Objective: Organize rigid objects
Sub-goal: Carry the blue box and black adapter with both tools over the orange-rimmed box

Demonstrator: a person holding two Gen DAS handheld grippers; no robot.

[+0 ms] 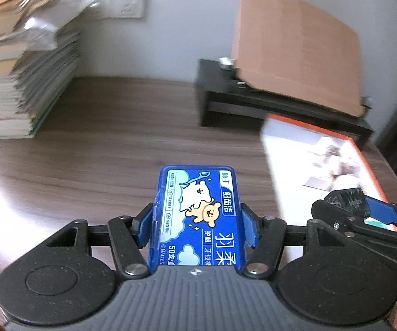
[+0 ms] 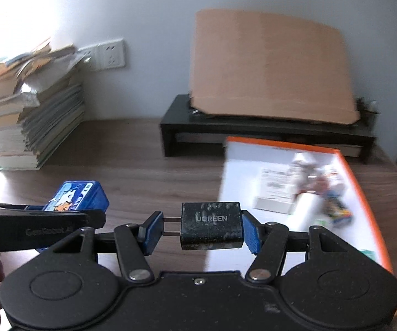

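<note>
**Visitor:** Grippers first, please. What did each one hold?

**Onlooker:** Left gripper (image 1: pixel 198 226) was clamped on a blue floss-pick box (image 1: pixel 197 218), its long axis running straight forward between the pads. Right gripper (image 2: pixel 201 231) pinched a smaller black charger (image 2: pixel 211 226), prongs pointing toward its left pad.

**Visitor:** Where were they over the room's bigger things?

**Onlooker:** Both were held above a wooden desk (image 1: pixel 102 138). A white, orange-edged box (image 2: pixel 253 165) lay directly ahead of the right gripper, nearer than to the left. I judged the charger likelier to reach it first.
</note>
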